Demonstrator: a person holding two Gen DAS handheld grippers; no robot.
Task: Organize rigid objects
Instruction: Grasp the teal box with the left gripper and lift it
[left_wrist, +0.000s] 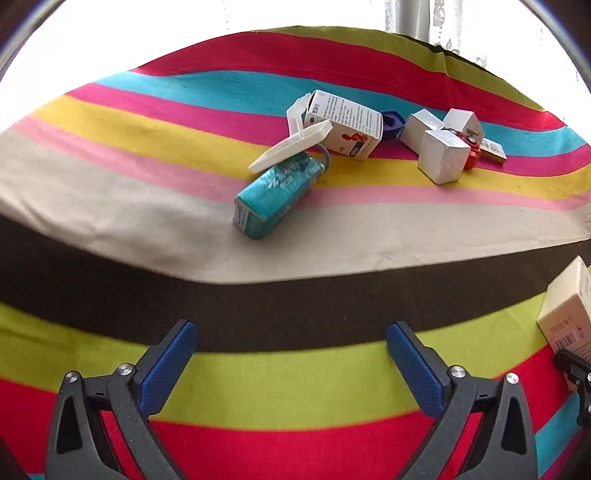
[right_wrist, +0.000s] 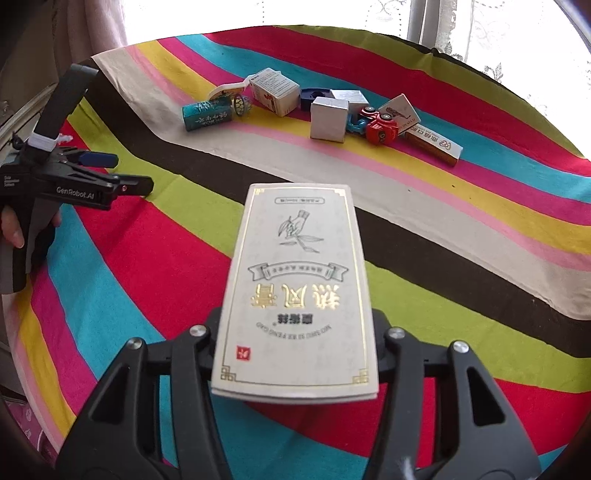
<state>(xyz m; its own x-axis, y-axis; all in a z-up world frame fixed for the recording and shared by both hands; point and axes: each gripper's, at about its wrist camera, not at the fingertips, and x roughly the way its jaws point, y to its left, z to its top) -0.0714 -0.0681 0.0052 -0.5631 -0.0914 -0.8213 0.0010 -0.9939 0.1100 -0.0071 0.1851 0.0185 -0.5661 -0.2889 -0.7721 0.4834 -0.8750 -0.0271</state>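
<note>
The pale tall box (right_wrist: 295, 291) sits between the jaws of the right claw (right_wrist: 295, 332), held by its long side faces, printed front up toward the camera, above the striped cloth (right_wrist: 424, 295) covering the surface. The pads themselves are hidden under the box, but it hangs clear of the cloth, so read this as a firm grip, jaws at roughly middle width. The box looks like thin cardboard: light, stiff along the edges, likely to dent if squeezed hard. Its glossy gold print suggests a slightly slick face. Best hold is across the narrow sides near the middle, as now.

The left claw (left_wrist: 291, 354) is released, blue pads (left_wrist: 168, 363) wide apart, with nothing between them, hovering over the green and red stripes. A person's hand (right_wrist: 13, 229) holds its handle at the left edge of the right wrist view.

The rest of the pile is well apart, on the far side of the cloth: a teal box (left_wrist: 275, 192) lying flat, a white lid (left_wrist: 290, 146) leaning on it, a printed carton (left_wrist: 347, 123), silver cubes (left_wrist: 443, 155), a red toy car (right_wrist: 380, 127) and a brown-and-white long box (right_wrist: 434, 144). All are small, rigid and probably light; the cubes look easiest to pinch on flat opposite faces.
</note>
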